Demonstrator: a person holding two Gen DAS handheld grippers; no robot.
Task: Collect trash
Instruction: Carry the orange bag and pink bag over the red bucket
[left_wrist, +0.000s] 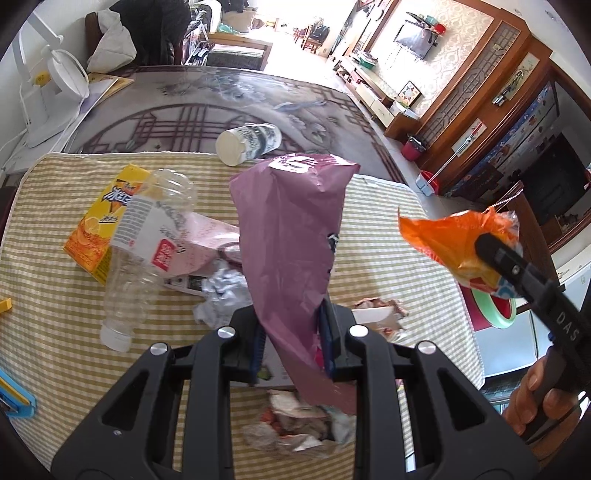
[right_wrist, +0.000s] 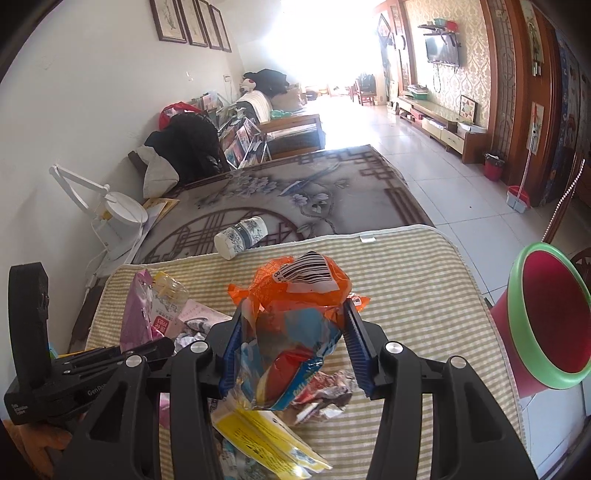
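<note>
Your left gripper (left_wrist: 293, 341) is clamped on a purple plastic bag (left_wrist: 291, 236), pads pinching its lower part; the bag stands up off the striped cloth (left_wrist: 380, 236) and hangs free above it. Your right gripper (right_wrist: 293, 345) is clenched on an orange-and-blue snack wrapper (right_wrist: 295, 314) (barcode sticker facing up), also lifted clear of the cloth. In the left view that wrapper sits off to the right, past the table edge side, with your hand (left_wrist: 535, 395) on the handle.

Left on the cloth: a clear plastic bottle (left_wrist: 144, 254) lying on a yellow drink carton (left_wrist: 99, 225), crumpled paper (left_wrist: 221, 291) just beside the bag, and a torn wrapper (left_wrist: 380, 314) nearer the right edge. A paper cup (left_wrist: 247, 144) lies tipped on the patterned mat behind. The red bin with green rim (right_wrist: 546, 328) stands just off the table's right side, near the right gripper.
</note>
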